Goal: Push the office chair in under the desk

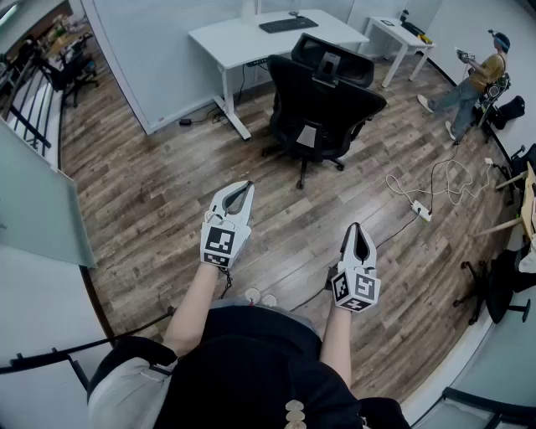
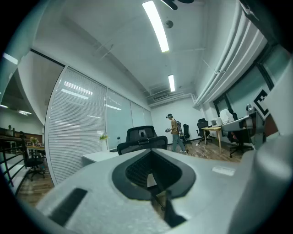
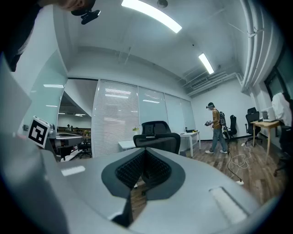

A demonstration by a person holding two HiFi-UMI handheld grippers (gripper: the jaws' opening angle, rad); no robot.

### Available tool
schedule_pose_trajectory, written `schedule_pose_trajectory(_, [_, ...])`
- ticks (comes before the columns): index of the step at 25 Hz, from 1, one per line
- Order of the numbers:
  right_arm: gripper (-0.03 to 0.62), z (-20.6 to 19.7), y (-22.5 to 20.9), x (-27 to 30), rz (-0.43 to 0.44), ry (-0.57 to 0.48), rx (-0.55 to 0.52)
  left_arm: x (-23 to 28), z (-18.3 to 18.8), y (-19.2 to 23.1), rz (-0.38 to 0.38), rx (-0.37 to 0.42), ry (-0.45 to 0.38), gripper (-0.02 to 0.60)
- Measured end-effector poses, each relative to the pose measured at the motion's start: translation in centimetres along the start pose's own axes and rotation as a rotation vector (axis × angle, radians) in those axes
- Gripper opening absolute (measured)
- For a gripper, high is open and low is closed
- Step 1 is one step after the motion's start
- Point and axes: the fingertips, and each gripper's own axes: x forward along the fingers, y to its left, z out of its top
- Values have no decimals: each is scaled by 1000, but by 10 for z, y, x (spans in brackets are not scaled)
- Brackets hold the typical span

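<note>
A black office chair [image 1: 322,105] with a headrest stands on the wood floor, its back toward me, pulled out in front of a white desk [image 1: 251,35]. The chair's back also shows ahead in the left gripper view [image 2: 142,139] and in the right gripper view [image 3: 157,136]. My left gripper [image 1: 245,184] and right gripper [image 1: 357,226] are held out side by side, well short of the chair. Both are shut with nothing between the jaws, and neither touches anything.
A keyboard [image 1: 288,24] lies on the desk. A second white table [image 1: 402,33] stands at the back right. A person [image 1: 471,84] walks at the far right. A power strip with white cables [image 1: 423,209] lies on the floor to the right. A glass partition [image 1: 38,197] borders the left.
</note>
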Motion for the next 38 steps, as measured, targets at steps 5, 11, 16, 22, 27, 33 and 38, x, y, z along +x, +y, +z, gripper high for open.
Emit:
schedule_pose_trajectory(5, [11,-1,1,-1,2,1,1,0,0,-3,-6,-2,-1,8])
schedule_pose_trajectory(11, [11,-2,2,-1,4,0,8,-1,-3,-2,-5,-3,3,8])
schedule_pose_trajectory(16, [11,-2,3,2,14,-1,9,1,-6,-1,-6,-8,8,8])
schedule_pose_trajectory(22, [12,-3,6,3,29,-8,19,3,-9,-8,-28,-11,21,8])
schedule_pose_trajectory(27, [12,-5,7,3,43,-14,35,2,-10,-14,-51,-25,23,11])
schedule_pose_trajectory(33, [106,-2,7,4,71,-38,60,4,-8,-19,-77,-56,5,142])
schedule_pose_trajectory(38, [238,0,4,4,104,-62,93,6,-8,-23,-78,-79,1,248])
